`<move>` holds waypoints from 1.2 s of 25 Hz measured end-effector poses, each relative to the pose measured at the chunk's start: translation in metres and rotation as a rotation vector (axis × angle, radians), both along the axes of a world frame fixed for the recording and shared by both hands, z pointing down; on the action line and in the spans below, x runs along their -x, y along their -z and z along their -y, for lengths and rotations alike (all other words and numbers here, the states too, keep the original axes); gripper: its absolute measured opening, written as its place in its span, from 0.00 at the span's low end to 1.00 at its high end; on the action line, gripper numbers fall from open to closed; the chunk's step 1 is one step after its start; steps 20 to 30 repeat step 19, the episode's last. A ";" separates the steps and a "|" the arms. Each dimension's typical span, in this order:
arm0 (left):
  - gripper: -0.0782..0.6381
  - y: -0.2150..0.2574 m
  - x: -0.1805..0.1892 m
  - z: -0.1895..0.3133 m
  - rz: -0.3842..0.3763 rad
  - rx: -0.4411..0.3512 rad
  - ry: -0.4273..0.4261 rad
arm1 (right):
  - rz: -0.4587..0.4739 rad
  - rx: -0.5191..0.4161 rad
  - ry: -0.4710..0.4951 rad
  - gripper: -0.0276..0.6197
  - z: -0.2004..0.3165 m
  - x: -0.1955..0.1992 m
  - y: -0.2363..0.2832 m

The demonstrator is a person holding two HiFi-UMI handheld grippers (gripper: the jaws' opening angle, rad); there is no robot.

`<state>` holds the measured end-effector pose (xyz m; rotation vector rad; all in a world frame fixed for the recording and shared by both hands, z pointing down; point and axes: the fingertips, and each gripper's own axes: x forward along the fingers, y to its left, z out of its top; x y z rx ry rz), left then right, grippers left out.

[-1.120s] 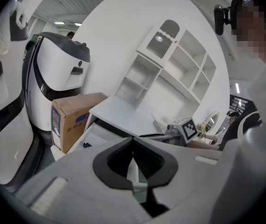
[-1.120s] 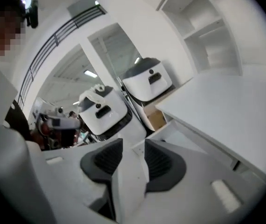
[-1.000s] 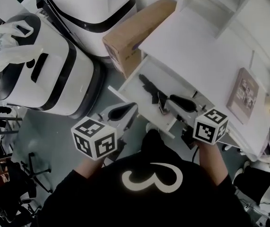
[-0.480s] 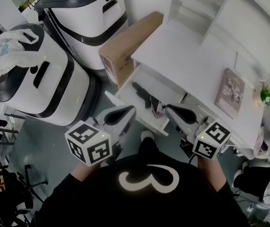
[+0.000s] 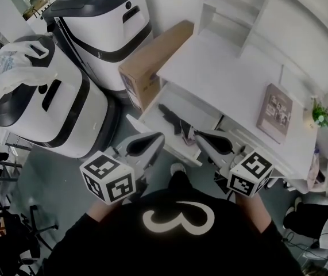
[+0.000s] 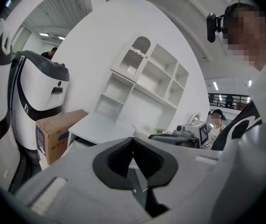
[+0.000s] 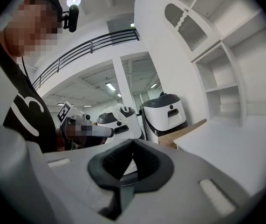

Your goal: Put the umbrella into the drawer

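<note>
The folded black umbrella (image 5: 172, 118) lies inside the open white drawer (image 5: 196, 109) under the desk top (image 5: 227, 68). Both grippers hang in front of the drawer, above its front edge and apart from the umbrella. My left gripper (image 5: 155, 140) is shut with nothing in it; in the left gripper view its dark pads meet at the tips (image 6: 133, 140). My right gripper (image 5: 200, 138) is also shut and empty, its pads closed together (image 7: 133, 143). The umbrella does not show in either gripper view.
A cardboard box (image 5: 152, 62) leans against the desk's left end. Two large white-and-black machines (image 5: 46, 105) (image 5: 103, 22) stand to the left, one with a plastic bag (image 5: 11, 62) on top. A book (image 5: 274, 112) and a small plant (image 5: 320, 114) sit on the desk; shelves (image 5: 235, 7) rise behind.
Both grippers have lifted up and back from the drawer. The right gripper's jaws, slightly apart by the umbrella a second ago, have closed empty. The umbrella stays in the drawer.
</note>
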<state>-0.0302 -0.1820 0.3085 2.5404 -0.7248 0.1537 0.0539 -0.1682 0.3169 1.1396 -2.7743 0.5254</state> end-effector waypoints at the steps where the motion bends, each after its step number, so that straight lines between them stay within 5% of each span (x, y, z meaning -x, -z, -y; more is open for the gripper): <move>1: 0.12 0.000 0.000 -0.001 0.001 0.002 0.000 | 0.000 0.001 -0.004 0.05 -0.001 -0.001 0.000; 30: 0.12 -0.010 -0.009 -0.005 0.026 0.025 0.005 | 0.011 0.033 -0.010 0.05 -0.006 -0.011 -0.016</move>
